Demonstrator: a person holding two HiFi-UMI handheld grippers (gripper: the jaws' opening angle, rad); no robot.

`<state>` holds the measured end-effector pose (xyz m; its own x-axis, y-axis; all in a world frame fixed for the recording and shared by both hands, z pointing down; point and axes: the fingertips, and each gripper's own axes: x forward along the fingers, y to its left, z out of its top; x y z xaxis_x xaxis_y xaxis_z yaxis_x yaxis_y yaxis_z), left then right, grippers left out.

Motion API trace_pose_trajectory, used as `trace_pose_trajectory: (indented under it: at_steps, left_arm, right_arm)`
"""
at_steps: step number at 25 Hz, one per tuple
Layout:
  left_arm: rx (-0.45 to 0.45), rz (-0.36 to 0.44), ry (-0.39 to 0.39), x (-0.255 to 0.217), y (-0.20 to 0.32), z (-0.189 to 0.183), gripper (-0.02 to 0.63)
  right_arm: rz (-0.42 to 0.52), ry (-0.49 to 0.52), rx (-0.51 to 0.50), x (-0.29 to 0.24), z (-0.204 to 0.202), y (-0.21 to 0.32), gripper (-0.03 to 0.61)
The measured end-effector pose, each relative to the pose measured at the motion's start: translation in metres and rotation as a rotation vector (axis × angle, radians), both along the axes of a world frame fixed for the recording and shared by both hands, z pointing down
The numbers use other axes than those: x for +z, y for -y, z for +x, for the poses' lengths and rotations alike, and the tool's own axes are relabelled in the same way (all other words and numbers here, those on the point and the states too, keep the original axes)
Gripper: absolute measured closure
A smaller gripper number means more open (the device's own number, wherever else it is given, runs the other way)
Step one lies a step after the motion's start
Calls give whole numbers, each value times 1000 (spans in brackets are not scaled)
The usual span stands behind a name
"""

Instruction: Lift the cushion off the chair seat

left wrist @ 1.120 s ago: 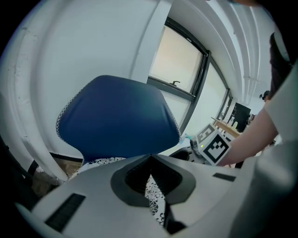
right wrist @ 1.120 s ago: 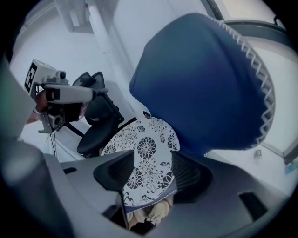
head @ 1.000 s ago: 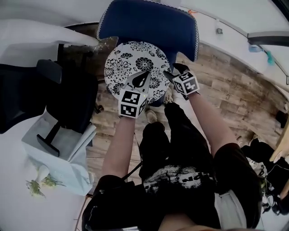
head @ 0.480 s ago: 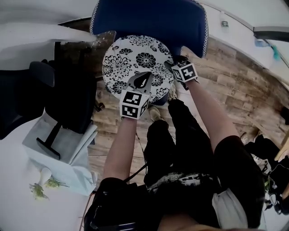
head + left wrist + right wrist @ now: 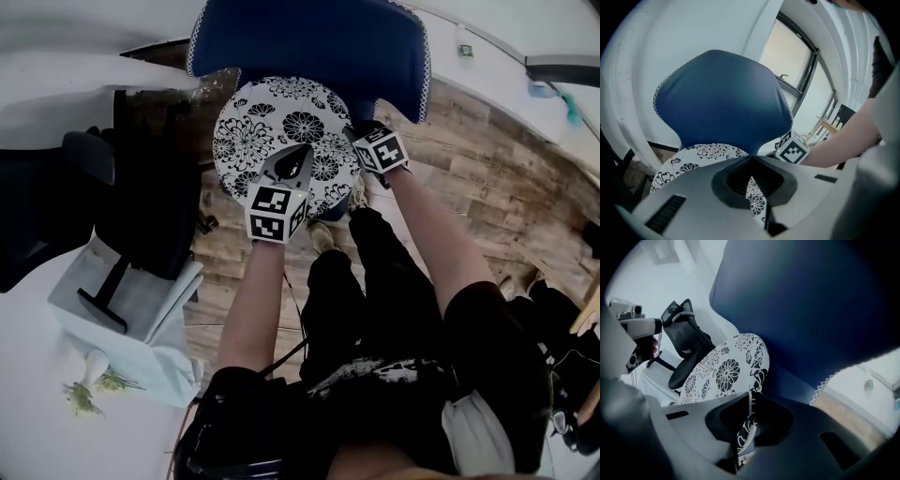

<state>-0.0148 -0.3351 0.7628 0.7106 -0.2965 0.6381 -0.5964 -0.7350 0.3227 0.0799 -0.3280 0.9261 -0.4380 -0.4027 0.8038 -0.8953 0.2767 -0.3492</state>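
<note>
A round, black-and-white floral fabric cushion (image 5: 272, 127) lies on the seat of a blue upholstered chair (image 5: 309, 42). The left tool (image 5: 294, 161) is clamped on the cushion's near rim. The right tool (image 5: 358, 135) is closing, the right rim pinched between its jaws. The cushion looks light, soft and floppy, so gripping two spread rim points should lift it evenly.

An office-like room, seen mostly from above. A black mesh office chair (image 5: 141, 187) with armrests stands near a blue chair (image 5: 309, 42) edged in white stitching, both on a wood-plank floor (image 5: 487, 187). Behind the blue chair rises a plain white wall (image 5: 693, 28), with a tall, dark-framed window (image 5: 792, 61) letting in daylight.
</note>
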Motion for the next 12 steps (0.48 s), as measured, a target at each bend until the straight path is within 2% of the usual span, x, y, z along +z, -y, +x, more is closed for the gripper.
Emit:
trace_pose_trajectory:
  at_steps: [7, 12]
  left_arm:
    - [-24, -16, -24, -13, 8, -1, 601]
    - [-28, 29, -19, -34, 15, -9, 601]
  right_arm:
    - [61, 7, -26, -26, -4, 4, 545]
    - [127, 34, -26, -64, -18, 8, 546]
